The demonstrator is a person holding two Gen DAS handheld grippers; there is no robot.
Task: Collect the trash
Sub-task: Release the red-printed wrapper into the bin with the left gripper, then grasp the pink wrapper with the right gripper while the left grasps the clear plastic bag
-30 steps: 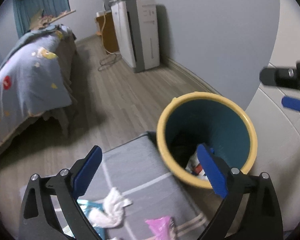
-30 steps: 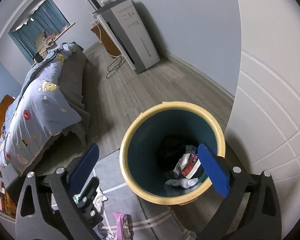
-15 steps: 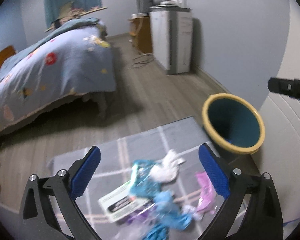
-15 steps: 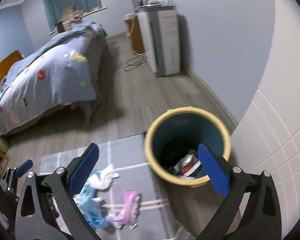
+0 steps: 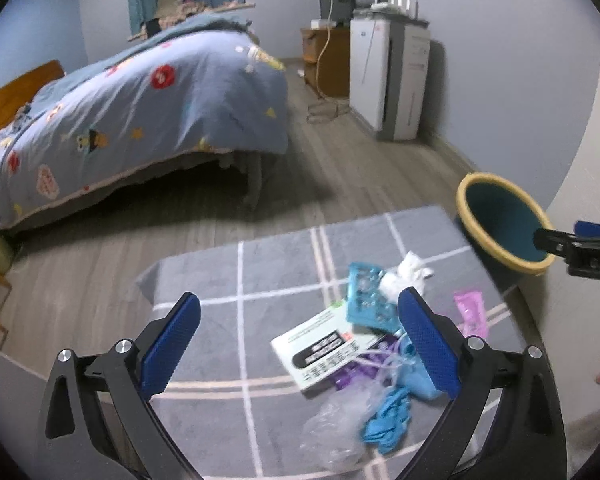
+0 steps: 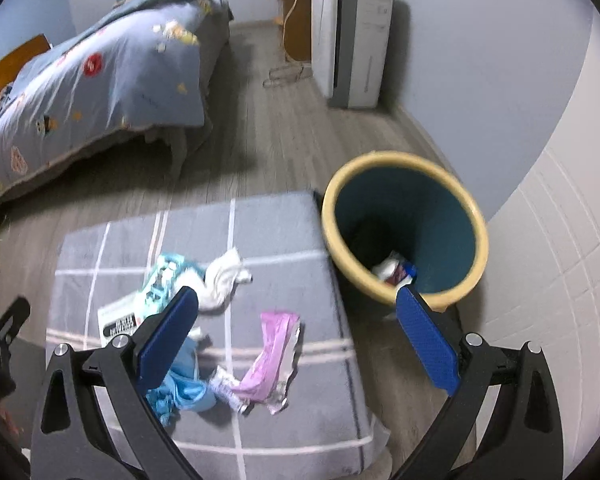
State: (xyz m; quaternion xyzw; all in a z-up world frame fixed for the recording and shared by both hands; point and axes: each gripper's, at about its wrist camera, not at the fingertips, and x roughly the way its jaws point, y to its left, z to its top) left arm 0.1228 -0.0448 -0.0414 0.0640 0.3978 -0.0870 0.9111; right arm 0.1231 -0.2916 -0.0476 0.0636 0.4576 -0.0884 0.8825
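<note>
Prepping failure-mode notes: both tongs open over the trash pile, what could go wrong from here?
1. Pile is tangled: grabbing the box may drag the clear bag along.
2. Pink wrapper lies flat on the mat; tongs may pinch fabric.
3. Bin stands off the mat's edge; a loose item could drop short.

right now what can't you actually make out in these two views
- Bottom of the trash bin: right wrist view shows a few pieces inside, but the near rim and the right hand-held gripper finger cover the rest; in the left wrist view the interior is only dark.
- Print on the white leaflet: blurred, partly under the teal packet.
- Clear plastic bag: contents unreadable.
- Blue glove: partly behind the right gripper's finger.
</note>
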